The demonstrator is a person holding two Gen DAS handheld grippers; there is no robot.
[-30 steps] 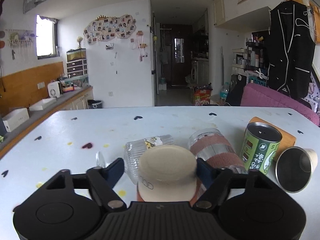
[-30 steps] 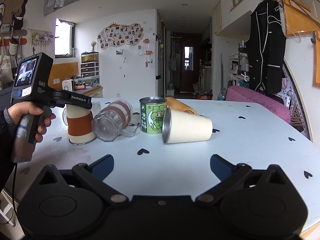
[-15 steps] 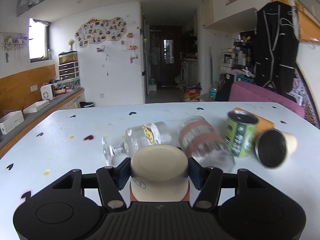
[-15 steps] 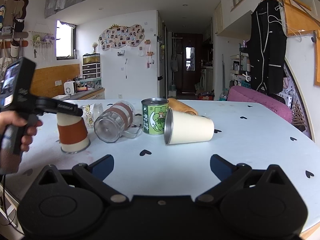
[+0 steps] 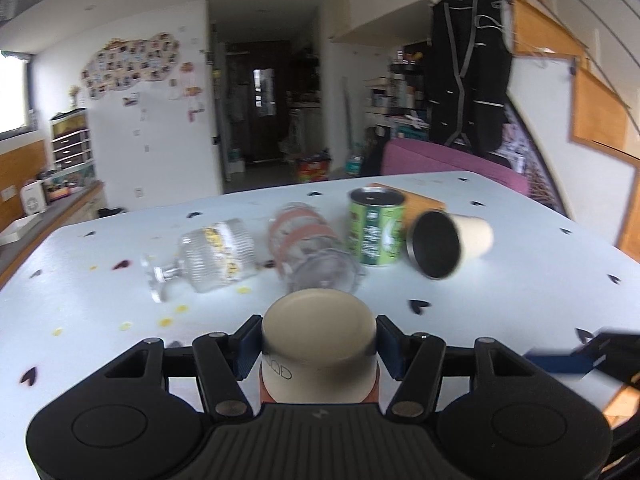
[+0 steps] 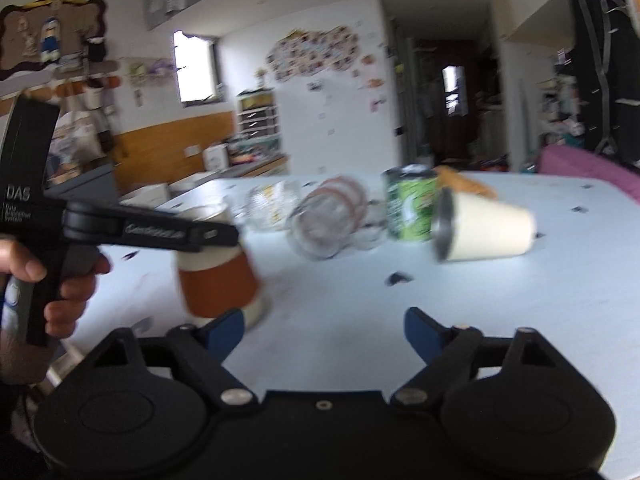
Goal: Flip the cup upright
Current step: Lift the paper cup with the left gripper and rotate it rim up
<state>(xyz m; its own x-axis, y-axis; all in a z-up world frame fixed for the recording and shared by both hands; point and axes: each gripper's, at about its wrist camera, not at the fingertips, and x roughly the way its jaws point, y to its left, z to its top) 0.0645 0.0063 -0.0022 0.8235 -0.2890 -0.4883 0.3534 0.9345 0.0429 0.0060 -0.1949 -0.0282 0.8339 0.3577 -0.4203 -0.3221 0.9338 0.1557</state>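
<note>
The left gripper [image 5: 319, 347] clamped a cream cup [image 5: 319, 356] with a brown sleeve (base up), held inverted above the table [image 5: 100, 304]. The right gripper [image 6: 323, 330] gaped, empty. Beyond lay a ribbed glass [image 5: 218, 254].

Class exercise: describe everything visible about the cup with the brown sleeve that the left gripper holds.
The cup is cream, paper-like, with a brown sleeve around its middle. It is upside down: flat base up, wider mouth down, slightly tilted. The left gripper has its blue pads clamped on both sides near the base. Motion blur hides whether the rim touches the white table.
</note>
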